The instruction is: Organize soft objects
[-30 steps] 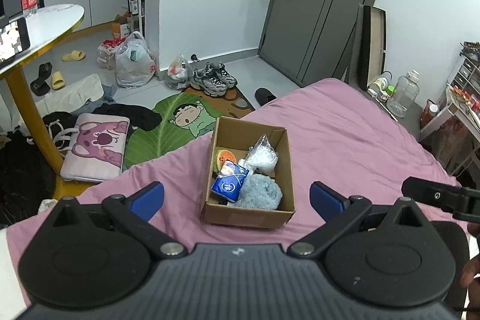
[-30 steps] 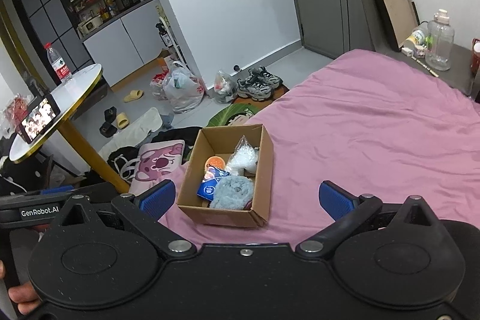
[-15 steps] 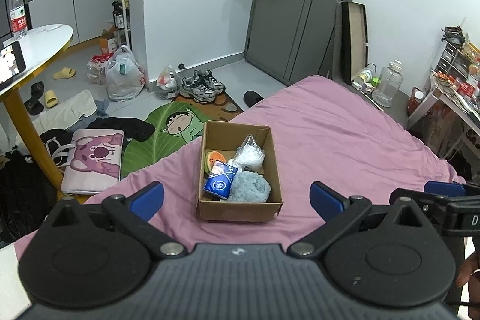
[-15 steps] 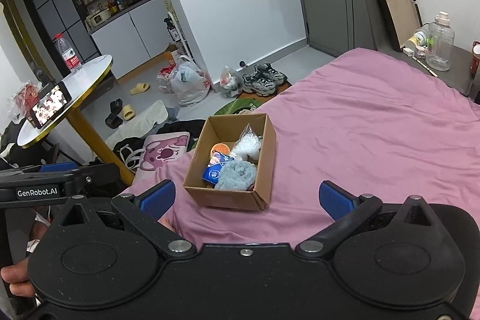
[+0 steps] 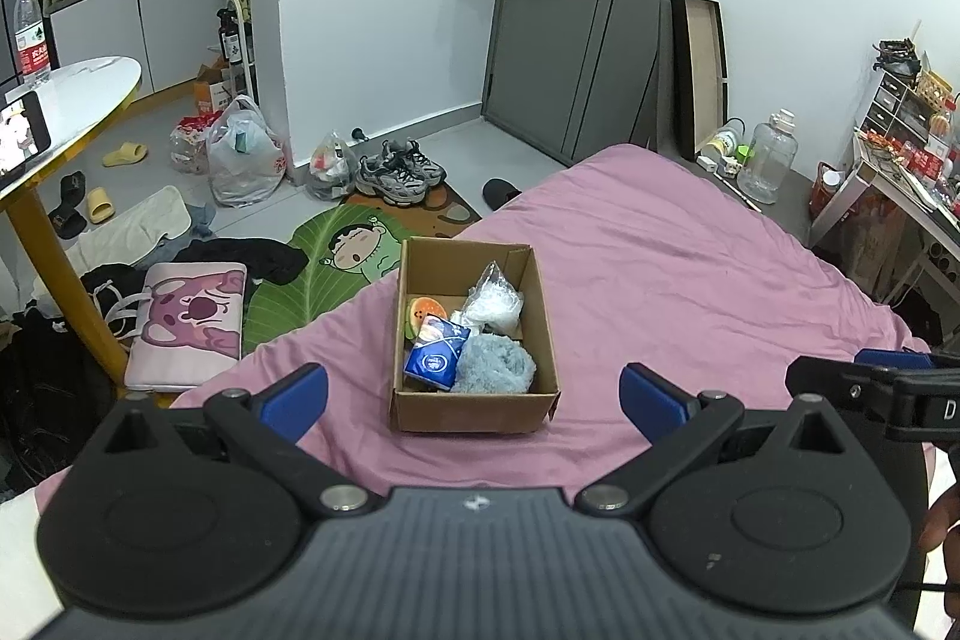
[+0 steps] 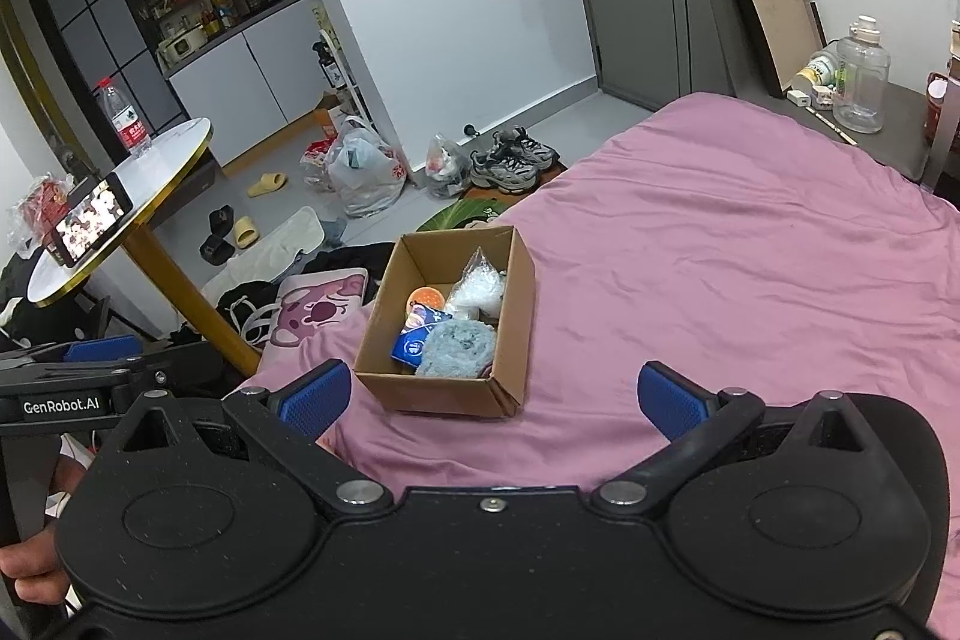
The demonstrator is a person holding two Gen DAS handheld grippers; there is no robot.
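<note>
A brown cardboard box (image 5: 474, 409) (image 6: 441, 391) stands on the pink bed (image 5: 690, 274) (image 6: 750, 244) near its foot edge. Inside lie a fluffy light-blue cloth (image 5: 495, 367) (image 6: 459, 346), a blue tissue pack (image 5: 435, 355) (image 6: 411, 343), a clear plastic bag (image 5: 495, 298) (image 6: 477, 286) and an orange soft toy (image 5: 423, 310) (image 6: 423, 297). My left gripper (image 5: 474, 394) is open and empty, held back from the box. My right gripper (image 6: 495, 391) is open and empty, also short of the box.
Beyond the bed's foot the floor holds a green cartoon mat (image 5: 336, 262), sneakers (image 5: 399, 172), plastic bags (image 5: 246, 157) and a pink pouch (image 5: 189, 322). A round white table (image 5: 66, 100) stands left. A bedside surface with a water jug (image 6: 861, 76) is at right.
Both grippers have drawn back and up from the box, which now looks smaller and farther. Both stay open. The box and its contents have not moved.
</note>
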